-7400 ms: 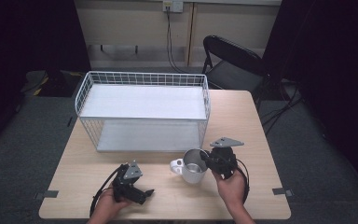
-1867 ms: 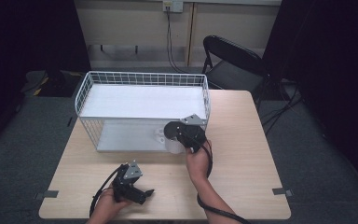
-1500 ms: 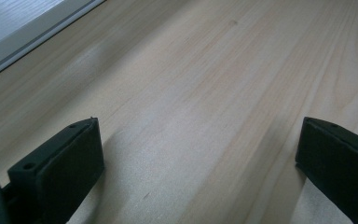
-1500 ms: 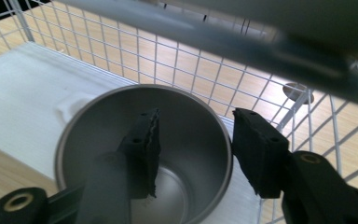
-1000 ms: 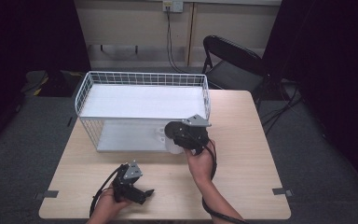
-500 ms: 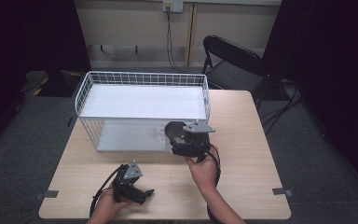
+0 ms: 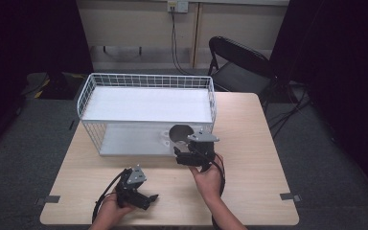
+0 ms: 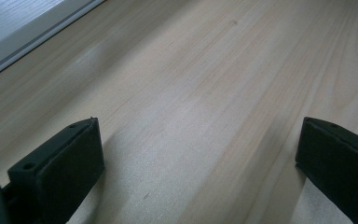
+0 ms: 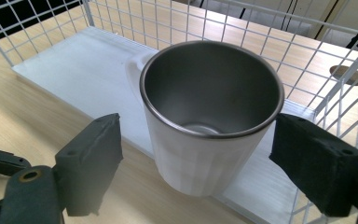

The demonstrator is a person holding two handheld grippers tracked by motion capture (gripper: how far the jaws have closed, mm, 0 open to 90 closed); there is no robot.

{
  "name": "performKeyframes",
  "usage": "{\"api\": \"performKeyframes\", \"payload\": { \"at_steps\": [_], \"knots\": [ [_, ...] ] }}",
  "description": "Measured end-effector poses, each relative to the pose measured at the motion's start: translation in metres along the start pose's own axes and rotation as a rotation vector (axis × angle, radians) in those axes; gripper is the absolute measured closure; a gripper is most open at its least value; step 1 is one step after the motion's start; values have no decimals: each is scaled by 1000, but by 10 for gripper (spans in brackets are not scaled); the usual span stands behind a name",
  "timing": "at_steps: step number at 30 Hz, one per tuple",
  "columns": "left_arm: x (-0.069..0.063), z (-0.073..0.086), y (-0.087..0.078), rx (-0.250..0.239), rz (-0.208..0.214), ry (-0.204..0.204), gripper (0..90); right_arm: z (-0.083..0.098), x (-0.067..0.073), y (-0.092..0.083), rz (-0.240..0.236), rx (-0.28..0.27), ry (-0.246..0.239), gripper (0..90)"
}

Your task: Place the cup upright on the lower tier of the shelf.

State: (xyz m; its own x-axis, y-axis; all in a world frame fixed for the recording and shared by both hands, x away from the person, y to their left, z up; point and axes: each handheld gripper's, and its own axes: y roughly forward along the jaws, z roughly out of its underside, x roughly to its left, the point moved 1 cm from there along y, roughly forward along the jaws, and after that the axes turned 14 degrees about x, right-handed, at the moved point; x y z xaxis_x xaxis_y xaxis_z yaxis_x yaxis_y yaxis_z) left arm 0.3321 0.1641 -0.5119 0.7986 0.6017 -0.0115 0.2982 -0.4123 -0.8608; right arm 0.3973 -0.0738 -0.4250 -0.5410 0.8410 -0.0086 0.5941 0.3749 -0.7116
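Mug released on the basket's lower shelf, your right gripper backed off.

High view: 7.4 s ago your right gripper [image 7: 188,158] had the mug [image 7: 178,134] on the table [image 7: 263,143]; now the mug stands on the lower shelf of the wire basket [image 7: 146,81], near its right end, and the gripper has pulled back just outside the front edge. Left gripper [image 7: 141,197] hasn't moved, near the table's front edge, open wood all round it. Count: one mug, one basket, one chair [image 7: 239,62].
Left gripper view: jaws spread wide over bare wood, holding nothing.
Right gripper view: jaws wide either side of the mug [image 9: 209,116], gap on both sides, no contact. Mug upright, right-hand wire wall close to it.
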Motion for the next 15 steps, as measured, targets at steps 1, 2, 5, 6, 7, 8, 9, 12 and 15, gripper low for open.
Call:
{"api": "performKeyframes", "payload": {
  "at_steps": [1,2,5,6,7,8,9,12,15],
  "knots": [
    [0,0,0,0,0,-1,1,0,0,2,5,3,4,155],
    [0,0,0,-1,0,-1,1,0,-1,4,0,7,10,155],
    [0,0,0,0,0,-1,1,1,-2,8,9,14,26,156],
    [0,0,0,0,0,-1,1,1,-2,8,9,14,26,156],
    [0,0,0,0,0,-1,1,1,-3,9,11,16,29,157],
    [0,0,0,0,0,-1,1,2,-3,11,17,21,27,158],
    [0,0,0,0,0,-1,1,2,-3,12,18,22,28,162],
    [0,0,0,0,0,-2,1,3,-2,15,28,25,36,171],
    [0,0,0,-1,1,-2,1,2,-2,17,40,18,44,185]
  ]
}}
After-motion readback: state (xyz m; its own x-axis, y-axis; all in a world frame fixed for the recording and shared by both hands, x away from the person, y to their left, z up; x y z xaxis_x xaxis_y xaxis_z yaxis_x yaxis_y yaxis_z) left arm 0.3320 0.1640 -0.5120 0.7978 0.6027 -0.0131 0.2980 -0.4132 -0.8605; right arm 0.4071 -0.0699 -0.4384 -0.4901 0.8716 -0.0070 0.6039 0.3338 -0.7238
